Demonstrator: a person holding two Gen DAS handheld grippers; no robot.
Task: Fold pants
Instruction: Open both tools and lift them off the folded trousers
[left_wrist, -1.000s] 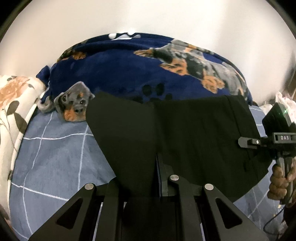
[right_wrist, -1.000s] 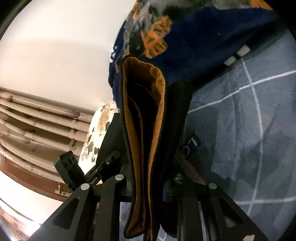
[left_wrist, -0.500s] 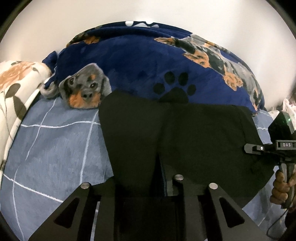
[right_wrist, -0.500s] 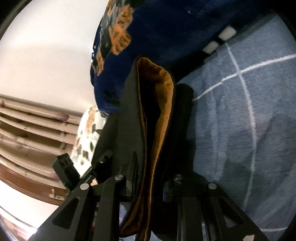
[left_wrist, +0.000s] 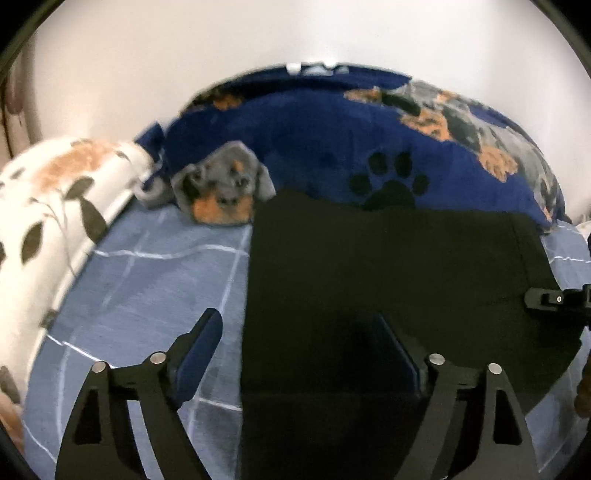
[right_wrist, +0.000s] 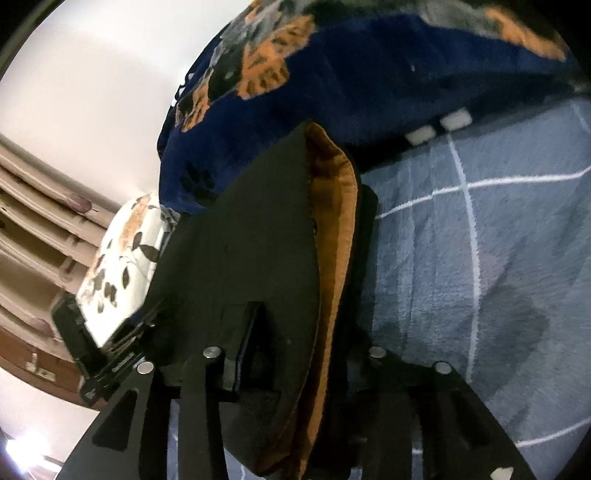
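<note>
The black pants (left_wrist: 388, 277) lie flat on the blue checked sheet (left_wrist: 147, 288), their far edge against the blanket. My left gripper (left_wrist: 299, 347) hangs over their left edge with its jaws opening wide. One finger is over the sheet and the other over the cloth, and no pad presses on it. In the right wrist view the pants (right_wrist: 258, 240) show an orange lining (right_wrist: 332, 221) along a thick folded edge. My right gripper (right_wrist: 310, 266) straddles that fold with its jaws opening and the fold lying loose between them. The right gripper's body (left_wrist: 554, 299) shows at the picture's right edge.
A navy dog-print blanket (left_wrist: 332, 129) is heaped against the white wall behind the pants. A floral pillow (left_wrist: 55, 192) lies at the left. Wooden slatted furniture (right_wrist: 37, 206) stands beyond the pillow. A hand (left_wrist: 583, 391) holds the right gripper's handle.
My left jaws went from shut on the pants to wide open, and the cloth dropped flat. My right jaws spread, and the fold between them slackened and leaned left.
</note>
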